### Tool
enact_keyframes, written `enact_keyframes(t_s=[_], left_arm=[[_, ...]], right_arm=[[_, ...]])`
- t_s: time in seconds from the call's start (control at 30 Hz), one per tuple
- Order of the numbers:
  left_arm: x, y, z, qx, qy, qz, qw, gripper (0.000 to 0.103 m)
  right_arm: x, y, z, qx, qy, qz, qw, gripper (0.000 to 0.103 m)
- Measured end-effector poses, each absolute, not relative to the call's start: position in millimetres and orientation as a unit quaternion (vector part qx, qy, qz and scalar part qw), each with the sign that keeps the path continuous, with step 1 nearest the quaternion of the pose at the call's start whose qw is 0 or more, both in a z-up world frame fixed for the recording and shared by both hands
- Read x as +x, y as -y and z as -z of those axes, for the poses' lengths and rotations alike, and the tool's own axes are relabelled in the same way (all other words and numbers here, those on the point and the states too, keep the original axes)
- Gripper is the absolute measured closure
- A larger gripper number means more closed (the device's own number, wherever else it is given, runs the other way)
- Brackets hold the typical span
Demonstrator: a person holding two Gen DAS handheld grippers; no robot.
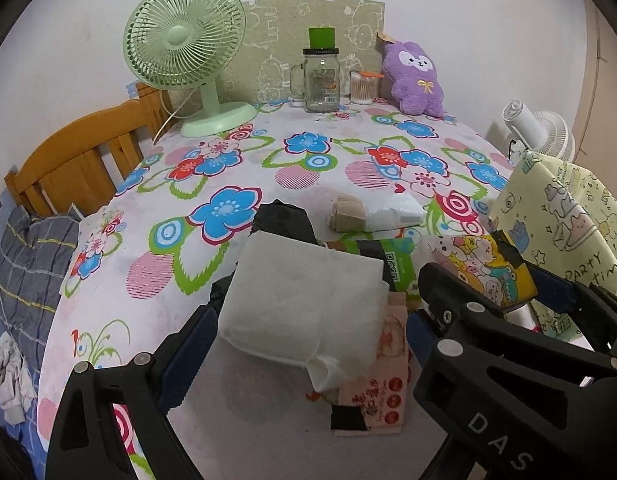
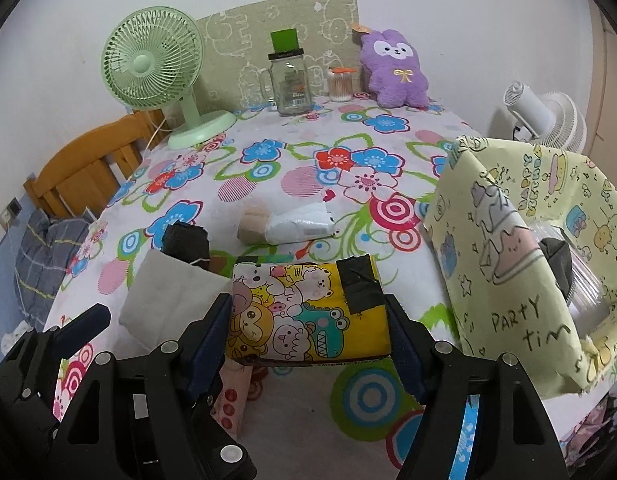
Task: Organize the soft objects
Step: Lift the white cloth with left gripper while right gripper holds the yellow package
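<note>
My left gripper (image 1: 312,320) is shut on a white soft tissue pack (image 1: 300,296), held tilted just above the flowered tablecloth (image 1: 236,168), a loose flap hanging at its near corner. My right gripper (image 2: 308,308) is shut on a yellow cartoon-printed tissue pack (image 2: 304,316), its pads pressing both ends; a shadow lies beneath it. The two packs hang side by side, white on the left. Under them a pink pack (image 1: 376,384) lies on the cloth. A green pack (image 1: 388,264), a black bundle (image 2: 186,240) and a white-and-beige pack (image 2: 286,224) lie just beyond.
A pale yellow patterned box (image 2: 508,248) stands open at the right, clear plastic and a dark item inside. At the far edge stand a green fan (image 2: 152,68), a glass jar (image 2: 290,84), a swab tub (image 2: 340,86) and a purple plush (image 2: 394,68). A wooden headboard (image 1: 76,160) is left.
</note>
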State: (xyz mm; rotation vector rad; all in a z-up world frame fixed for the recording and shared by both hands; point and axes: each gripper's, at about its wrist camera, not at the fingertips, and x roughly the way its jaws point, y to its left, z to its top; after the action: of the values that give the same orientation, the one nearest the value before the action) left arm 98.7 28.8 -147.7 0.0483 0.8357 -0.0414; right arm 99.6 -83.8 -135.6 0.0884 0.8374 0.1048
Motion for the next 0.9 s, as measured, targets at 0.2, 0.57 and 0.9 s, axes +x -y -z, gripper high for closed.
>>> enact_keyframes(t_s=[0.2, 0.57, 0.9], left_arm=[[110, -33, 154, 0.022, -0.413, 0.022, 0.91, 0.007], [119, -37, 169, 0.001, -0.434, 0.036, 0.9, 0.016], [113, -35, 163, 0.0, -0.429, 0.035, 0.903, 0.02]], right_arm=[[108, 80, 141, 0.041, -0.413, -0.046, 0.908, 0.028], [116, 77, 151, 0.038, -0.429, -0.043, 0.901, 0.028], [114, 77, 149, 0.039, -0.425, -0.045, 0.903, 0.028]])
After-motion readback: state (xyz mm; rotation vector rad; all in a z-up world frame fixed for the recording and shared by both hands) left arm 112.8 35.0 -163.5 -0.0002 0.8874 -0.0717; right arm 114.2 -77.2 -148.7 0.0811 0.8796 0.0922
